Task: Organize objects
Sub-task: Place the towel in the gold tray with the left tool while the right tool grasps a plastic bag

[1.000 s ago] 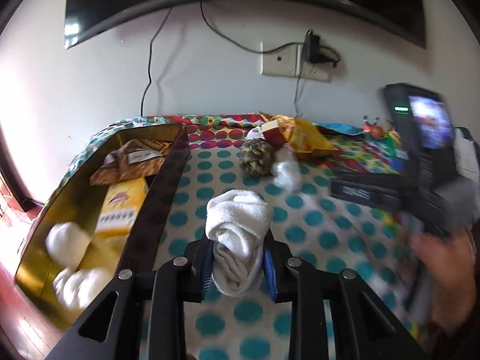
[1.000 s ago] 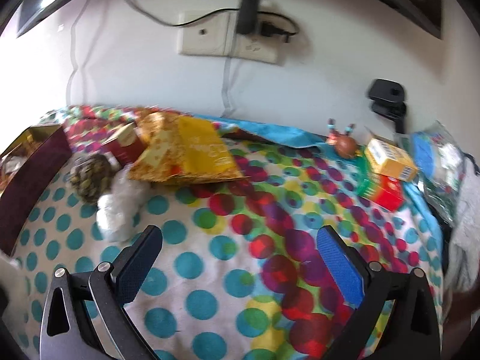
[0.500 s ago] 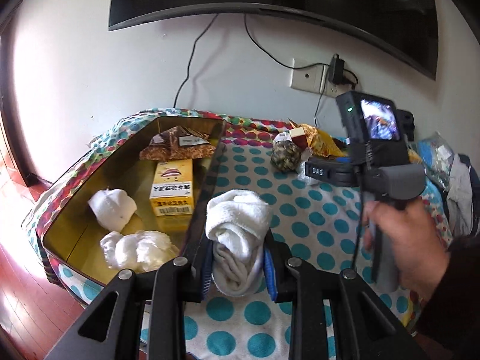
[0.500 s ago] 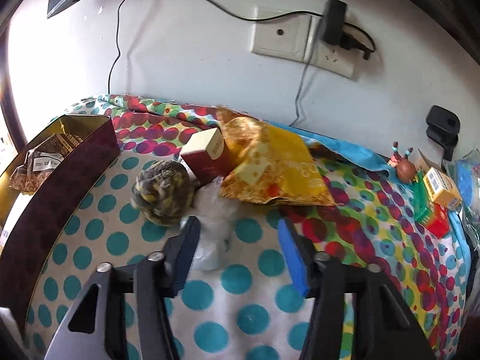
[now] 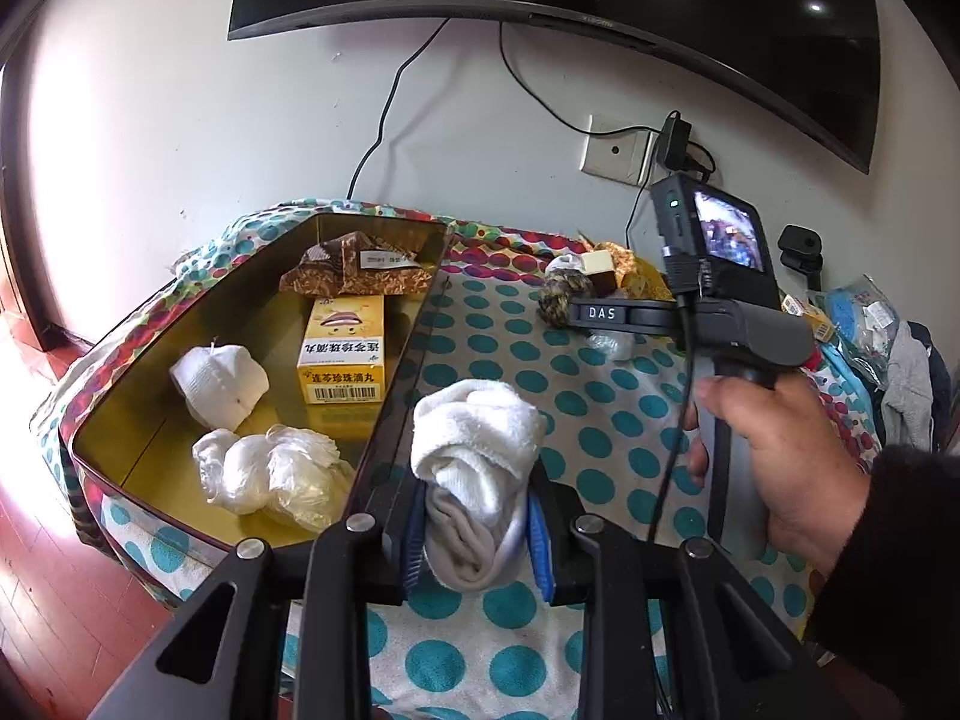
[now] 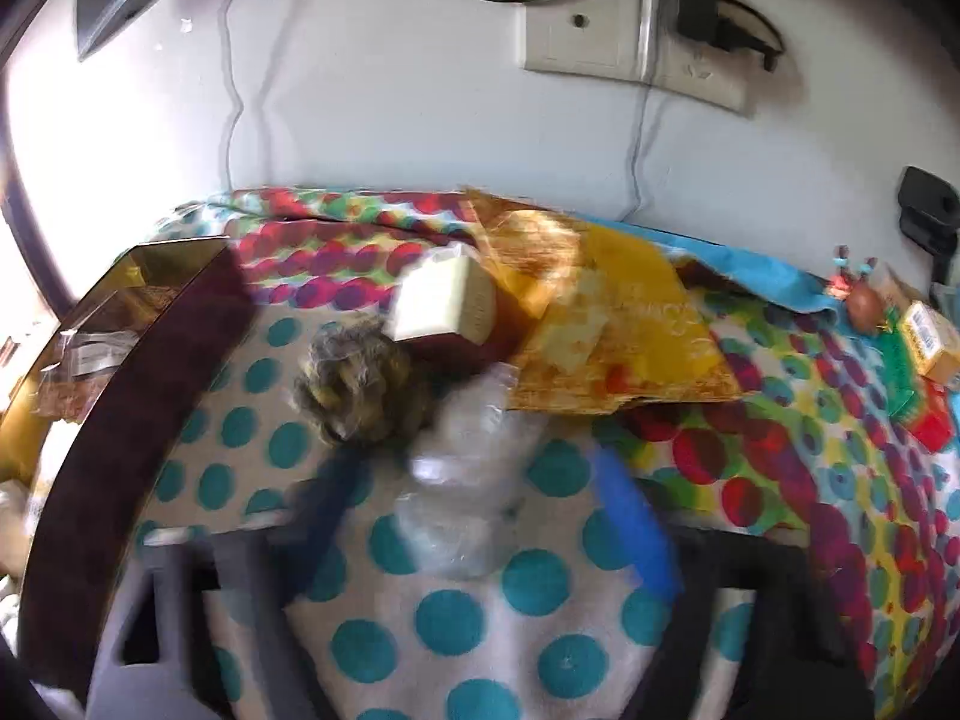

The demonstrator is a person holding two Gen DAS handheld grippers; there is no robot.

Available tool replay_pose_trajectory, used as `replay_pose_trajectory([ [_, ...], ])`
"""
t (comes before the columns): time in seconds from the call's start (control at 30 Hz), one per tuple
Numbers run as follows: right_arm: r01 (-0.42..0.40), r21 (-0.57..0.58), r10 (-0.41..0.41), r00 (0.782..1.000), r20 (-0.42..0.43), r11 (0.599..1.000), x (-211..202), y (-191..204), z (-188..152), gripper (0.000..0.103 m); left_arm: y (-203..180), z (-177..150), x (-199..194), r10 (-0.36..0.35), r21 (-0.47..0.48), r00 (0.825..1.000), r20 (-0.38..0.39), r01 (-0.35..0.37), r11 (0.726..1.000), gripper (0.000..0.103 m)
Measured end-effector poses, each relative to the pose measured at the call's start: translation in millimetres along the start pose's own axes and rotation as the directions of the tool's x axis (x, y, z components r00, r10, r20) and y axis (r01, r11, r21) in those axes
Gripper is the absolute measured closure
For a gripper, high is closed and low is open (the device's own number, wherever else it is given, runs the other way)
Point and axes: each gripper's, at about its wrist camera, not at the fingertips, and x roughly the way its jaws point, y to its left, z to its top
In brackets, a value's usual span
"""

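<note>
The left hand-held gripper (image 5: 474, 531) squeezes a soft, light rolled sock (image 5: 477, 450) at its middle. The right hand-held gripper (image 6: 480, 516) gapes around a crinkly plastic bag (image 6: 465, 480), blurred.

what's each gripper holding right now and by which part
The left gripper is shut on the rolled white sock, pinching its lower grey end. The right gripper is open around the clear plastic bag, holding nothing.
</note>
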Motion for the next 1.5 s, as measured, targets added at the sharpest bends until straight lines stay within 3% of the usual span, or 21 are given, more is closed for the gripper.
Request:
replay_pose_trajectory([
  [0.17,-0.016,0.020,0.017,1.000,-0.009,1.000,-1.4,-14.4,-6.0,0.069,0.5,1.6,-1.2,-0.002,-0.002,1.000,0.000,0.002,1.000,0.075],
  [0.3,0.027,0.020,-0.028,0.999,0.036,0.999,-15.9,-27.3,-16.1,0.069,3.0,2.7,-4.6,0.014,-0.009,1.000,0.011,-0.014,1.000,0.075],
  [0.43,0.063,0.026,-0.063,0.998,0.030,0.998,-21.6,-41.7,-25.0,0.069,9.5,14.4,-9.7,0.033,-0.021,0.999,0.030,-0.033,0.999,0.075],
  [0.6,0.070,0.088,-0.071,0.997,0.007,0.994,-24.1,-63.4,-35.1,0.069,32.9,35.5,-10.5,0.113,-0.032,0.993,0.043,-0.111,0.993,0.075],
  [0.77,0.049,0.164,-0.048,0.999,-0.008,0.985,-23.5,-79.7,-41.6,0.069,65.8,38.3,-5.7,0.221,-0.026,0.975,0.017,-0.221,0.975,0.075],
  [1.0,0.044,0.154,-0.043,0.999,-0.009,0.987,-23.0,-79.7,-42.1,0.069,89.3,37.0,10.4,0.289,-0.007,0.957,-0.039,-0.289,0.957,0.075],
  [1.27,0.031,0.166,-0.030,0.999,-0.011,0.986,-22.1,-80.8,-41.6,0.069,86.3,49.8,31.4,0.306,0.026,0.950,-0.066,-0.305,0.952,0.075],
  [1.5,0.022,0.171,-0.020,1.000,-0.015,0.985,-21.5,-81.9,-41.5,0.068,90.4,69.7,57.6,0.280,0.009,0.949,-0.145,-0.282,0.959,0.074],
])
